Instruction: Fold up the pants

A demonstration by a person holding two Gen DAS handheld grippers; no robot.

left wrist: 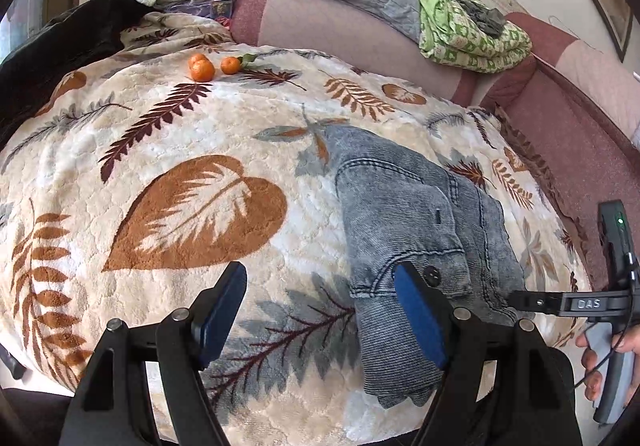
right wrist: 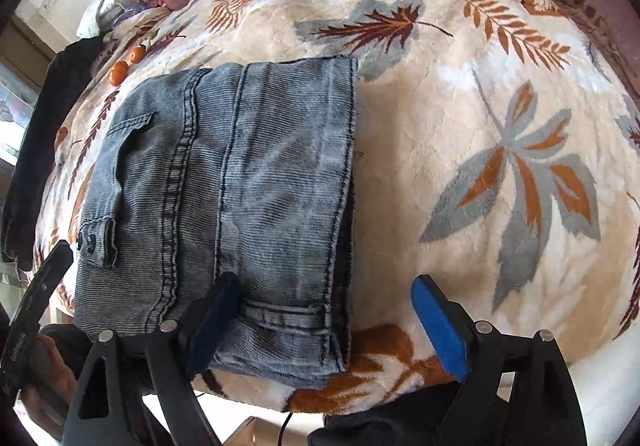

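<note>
Denim jeans point(right wrist: 224, 206) lie folded on a leaf-print blanket point(left wrist: 200, 126); "DAS" marks the right gripper point(left wrist: 524, 302); tangerines point(left wrist: 202, 70) beyond; both grippers' fingers point(left wrist: 222, 310) spread, empty.

Open blanket point(right wrist: 500, 126) right of the folded jeans point(right wrist: 240, 174); tangerines point(left wrist: 202, 69) and dark garment point(left wrist: 60, 42) far left.

The pants point(right wrist: 224, 186) are washed grey-blue denim with dark stitching, lying on a cream blanket point(left wrist: 224, 118) printed with rust-orange, maroon and grey leaves. Three tangerines point(left wrist: 208, 68) are bright orange, the folded cloth point(left wrist: 468, 34) is green-and-white patterned, and both grippers carry blue pads point(right wrist: 440, 330) on black frames.
</note>
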